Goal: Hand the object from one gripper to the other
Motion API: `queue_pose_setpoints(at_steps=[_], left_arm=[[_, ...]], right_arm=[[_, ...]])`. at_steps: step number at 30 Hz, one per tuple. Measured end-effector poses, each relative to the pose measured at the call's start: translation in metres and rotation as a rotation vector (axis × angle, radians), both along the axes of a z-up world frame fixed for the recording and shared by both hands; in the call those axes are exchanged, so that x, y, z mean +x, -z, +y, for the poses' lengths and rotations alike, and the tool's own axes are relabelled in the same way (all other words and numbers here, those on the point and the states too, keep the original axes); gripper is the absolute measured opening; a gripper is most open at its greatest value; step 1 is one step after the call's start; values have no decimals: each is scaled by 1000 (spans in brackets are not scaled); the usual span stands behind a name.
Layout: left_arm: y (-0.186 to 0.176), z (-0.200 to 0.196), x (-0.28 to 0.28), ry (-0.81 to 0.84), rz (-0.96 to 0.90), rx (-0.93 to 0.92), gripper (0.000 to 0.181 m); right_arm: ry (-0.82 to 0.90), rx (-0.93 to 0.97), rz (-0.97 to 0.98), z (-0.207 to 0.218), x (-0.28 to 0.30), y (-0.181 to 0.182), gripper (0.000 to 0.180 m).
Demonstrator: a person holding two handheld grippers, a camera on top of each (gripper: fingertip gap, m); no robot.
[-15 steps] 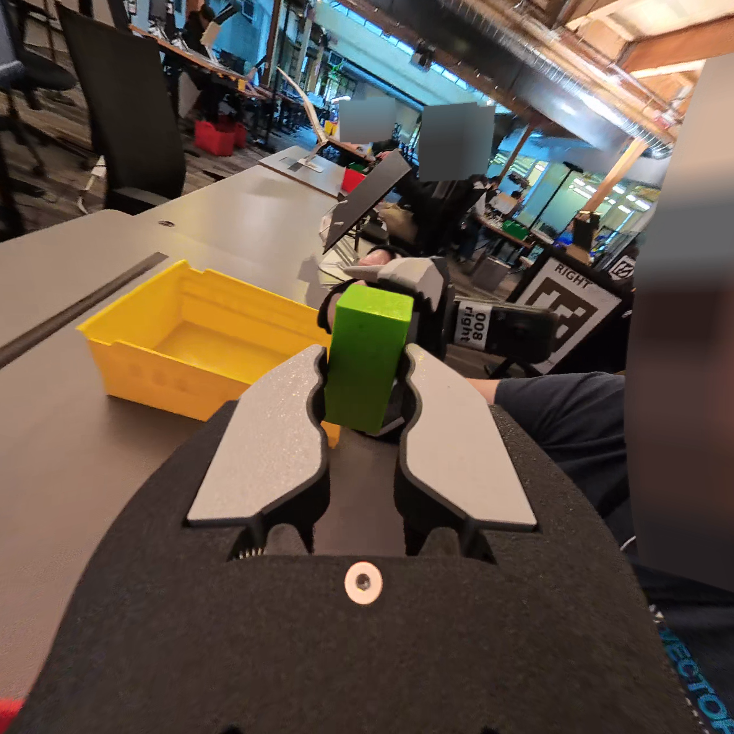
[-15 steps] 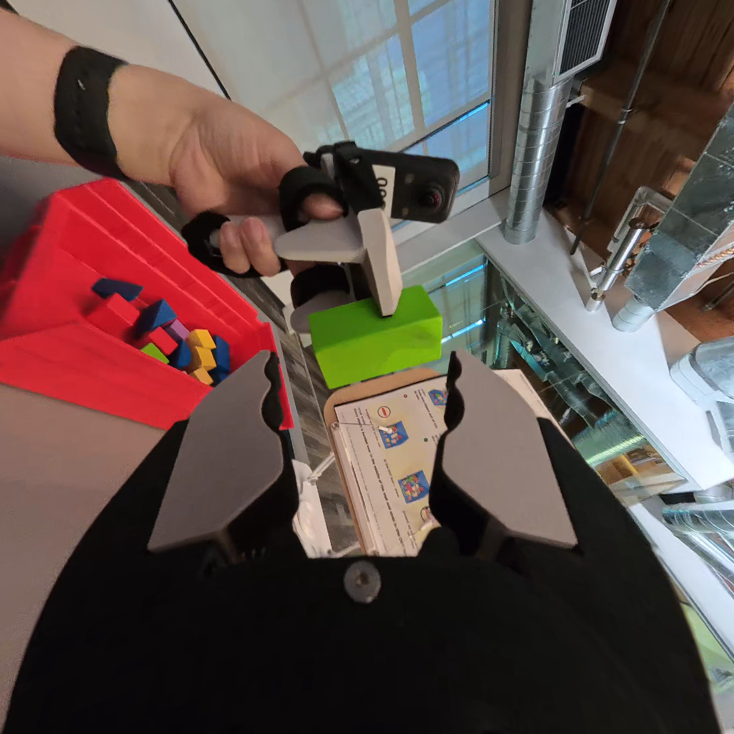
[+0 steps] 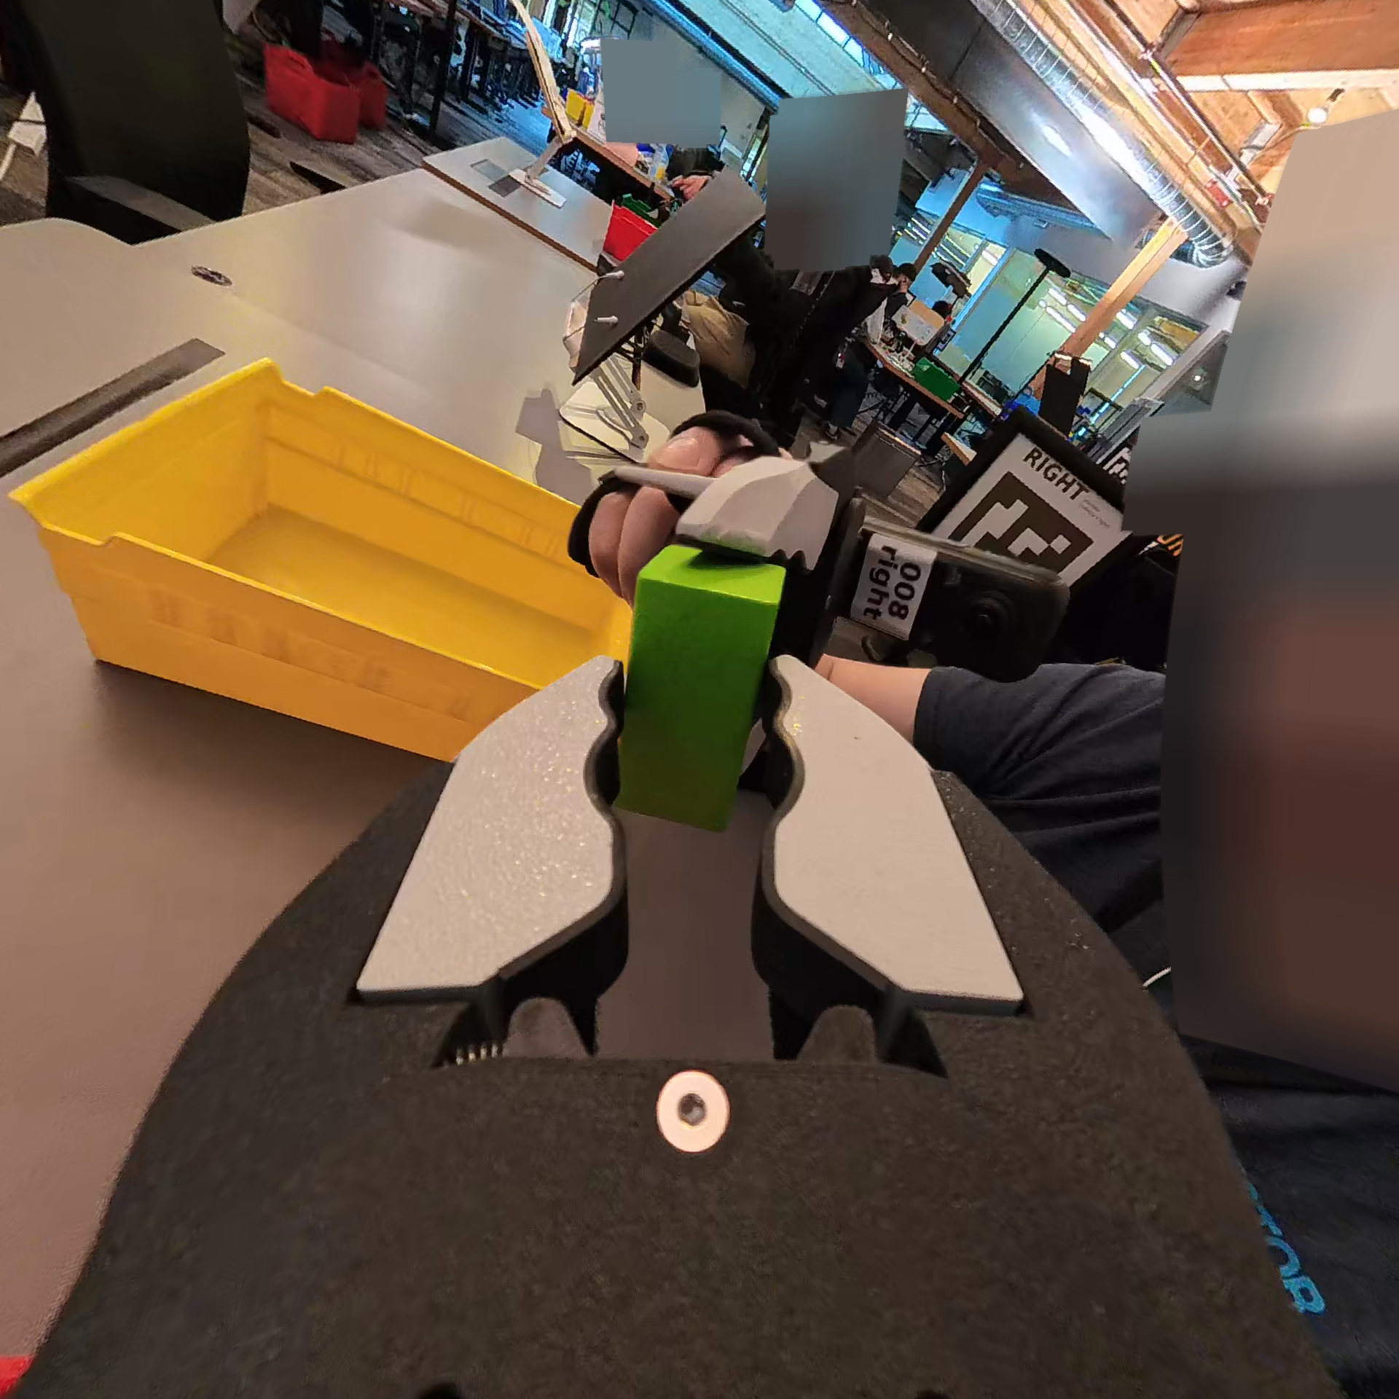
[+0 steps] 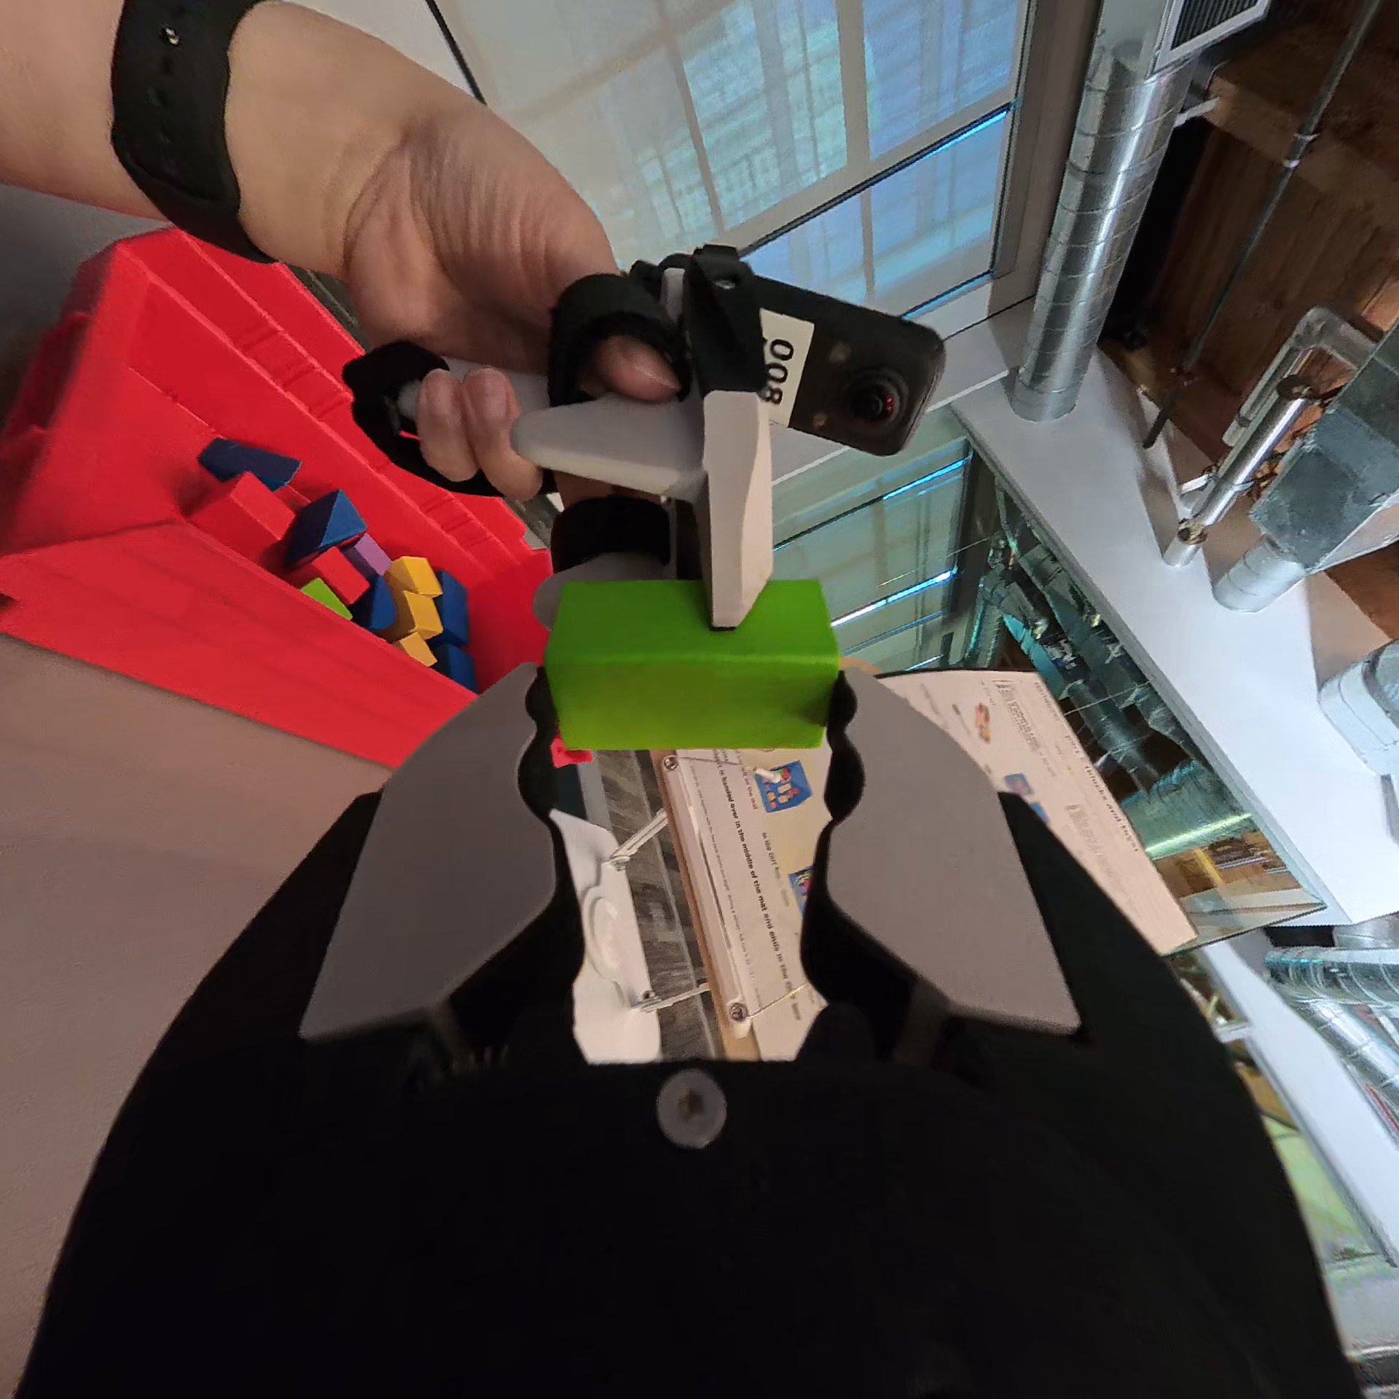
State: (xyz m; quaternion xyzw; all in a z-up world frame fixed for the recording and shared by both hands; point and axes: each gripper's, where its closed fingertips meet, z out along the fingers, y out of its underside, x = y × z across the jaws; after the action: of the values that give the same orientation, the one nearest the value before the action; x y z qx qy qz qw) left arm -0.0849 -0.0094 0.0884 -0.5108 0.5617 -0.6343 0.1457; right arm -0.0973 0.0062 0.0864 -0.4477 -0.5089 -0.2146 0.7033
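Behind your hands is an open workshop with a grey worktop (image 3: 378, 288), and the handover is happening in the air above it. The green block (image 3: 696, 696) sits between both grippers at once.

In the left wrist view the block stands on end, with its long axis running upward out of your left gripper (image 3: 690, 674). The jaws are narrow and press its two long sides near the lower half. In the right wrist view the same block lies crosswise, its long axis running from one jaw to the other. Your right gripper (image 4: 689, 681) has its jaws set fairly wide and close against the two short ends. One of those jaws also shows in the left wrist view, lying flat on the block's top end. So the two grips cross at right angles, left on the sides and right on the ends.

Your left hand (image 4: 424, 250) is above the block in the right wrist view.

Just left of the block in the left wrist view, a yellow bin (image 3: 318, 666) rests on the worktop, open side up. On the other side, a red bin (image 4: 189, 643) holds a heap of small blocks (image 4: 412, 598) in blue, yellow, red, purple and green. Below the block in the right wrist view stands a printed sheet (image 4: 757, 870) on a stand.
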Motion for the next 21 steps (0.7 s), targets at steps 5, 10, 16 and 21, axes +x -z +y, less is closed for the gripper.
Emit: queue_pose_setpoints(at_steps=[5, 10, 16, 21], left_arm=[[-17, 20, -8, -76, -49, -22, 40], [-39, 71, -35, -436, -117, 296, 40], [-47, 71, -60, -516, -86, 460, 39], [-38, 81, -66, -574, -2, 554, 40]], right_arm=[[64, -101, 104, 7, 28, -13, 70], [463, -501, 615, 38, 175, -4, 70], [1030, -859, 925, 37, 318, 119, 70], [1212, -1059, 985, 43, 333, 197, 70]])
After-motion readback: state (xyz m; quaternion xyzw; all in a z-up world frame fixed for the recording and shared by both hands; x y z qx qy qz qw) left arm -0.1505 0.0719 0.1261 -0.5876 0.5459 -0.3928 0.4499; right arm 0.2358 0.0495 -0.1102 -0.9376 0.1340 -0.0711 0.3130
